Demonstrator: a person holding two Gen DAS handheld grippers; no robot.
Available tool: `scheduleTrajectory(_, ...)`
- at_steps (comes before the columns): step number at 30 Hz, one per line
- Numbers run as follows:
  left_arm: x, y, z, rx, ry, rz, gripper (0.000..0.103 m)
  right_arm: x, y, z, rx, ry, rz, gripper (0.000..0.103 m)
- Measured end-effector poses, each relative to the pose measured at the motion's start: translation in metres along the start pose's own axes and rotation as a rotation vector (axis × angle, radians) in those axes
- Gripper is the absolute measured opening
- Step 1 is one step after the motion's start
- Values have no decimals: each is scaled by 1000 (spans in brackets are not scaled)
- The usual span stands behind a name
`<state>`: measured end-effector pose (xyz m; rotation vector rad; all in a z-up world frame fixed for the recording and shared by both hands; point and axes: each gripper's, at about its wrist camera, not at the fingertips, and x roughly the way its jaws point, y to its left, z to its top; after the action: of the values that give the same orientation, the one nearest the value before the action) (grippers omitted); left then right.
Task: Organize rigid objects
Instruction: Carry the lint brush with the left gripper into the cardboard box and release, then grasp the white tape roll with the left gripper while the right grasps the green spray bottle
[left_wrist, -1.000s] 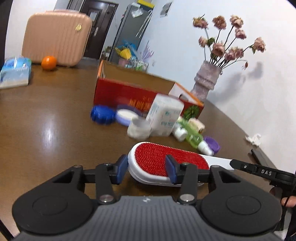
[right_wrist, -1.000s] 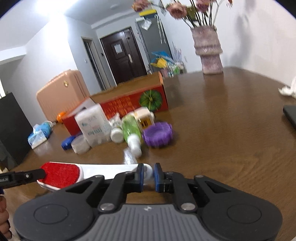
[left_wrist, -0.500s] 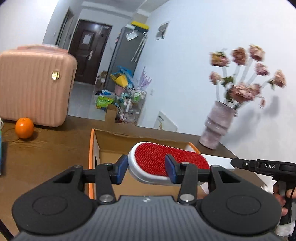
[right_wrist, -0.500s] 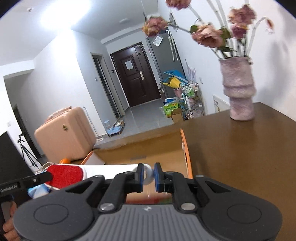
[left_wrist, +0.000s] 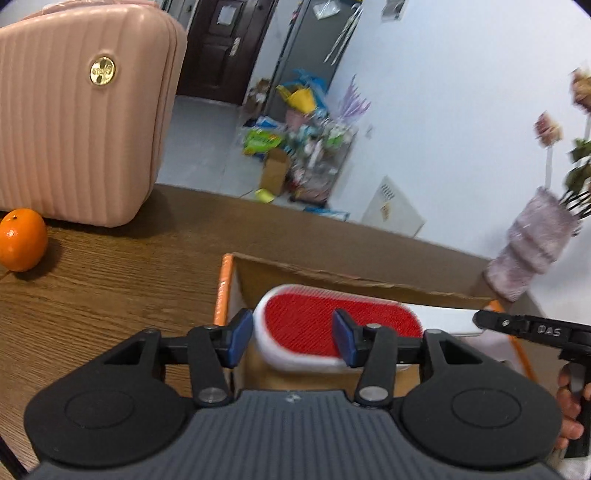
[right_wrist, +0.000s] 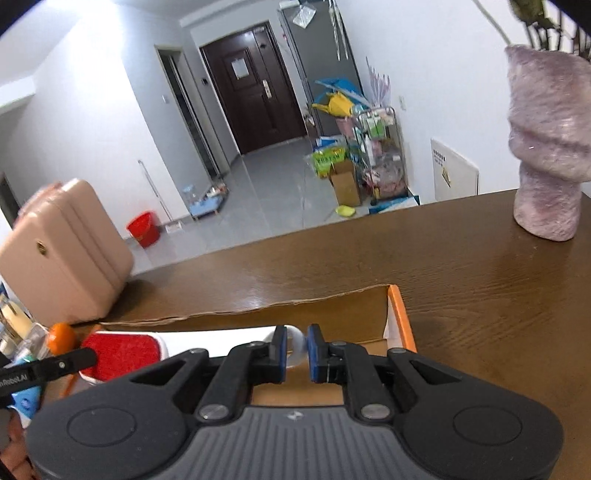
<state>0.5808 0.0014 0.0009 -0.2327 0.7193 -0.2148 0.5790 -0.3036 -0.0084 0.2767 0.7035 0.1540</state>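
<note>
A white lint brush with a red pad (left_wrist: 325, 325) is held between both grippers above the open cardboard box (left_wrist: 332, 277). My left gripper (left_wrist: 293, 341) is shut on the brush's red head. My right gripper (right_wrist: 296, 349) is shut on the end of the brush's white handle (right_wrist: 221, 338); the red head (right_wrist: 122, 354) shows at the left of that view. The box (right_wrist: 400, 314) has orange edges and a brown inside, and lies right below the brush. The other small items on the table are out of view.
A pink suitcase (left_wrist: 74, 110) and an orange (left_wrist: 22, 240) stand at the table's far left. A pale purple vase (right_wrist: 546, 147) with dried flowers stands at the far right. Beyond the brown wooden table (right_wrist: 480, 295) lies the room floor with clutter.
Both grippers have lifted the brush off the table, carried it forward past the small items, and now hold it over the open box.
</note>
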Motion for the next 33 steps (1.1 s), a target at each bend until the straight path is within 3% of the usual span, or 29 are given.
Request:
scheduleTrajectory(4,-5,-8,1,54,-20,-1,62,2,10,-4,-56,-32,-7,15)
scheduleTrajectory(13,-52,-31,1,132,-61,38,71,-45,17,5,-130,-57,21,17)
scheduleTrajectory(15,-73,-34,-2,163,-77,48,73,-68,15,5,-147,-68,27,23)
scheduleTrajectory(17,-99,-38,-9,191,-104,79,76,-95,11,0,-172,-67,40,36)
scheduleTrajectory(19,-131,-39,-21,206,-135,88,84,-125,9,-10,-202,-66,41,39)
scheduleTrajectory(23,-193,-39,-60,243,-208,105,95,-188,9,-40,-286,-87,38,56)
scheduleTrajectory(28,-257,-41,-137,246,-278,160,97,-250,18,-106,-372,-115,49,57)
scheduleTrajectory(33,-305,-42,-222,264,-343,179,102,-280,28,-202,-395,-119,17,63)
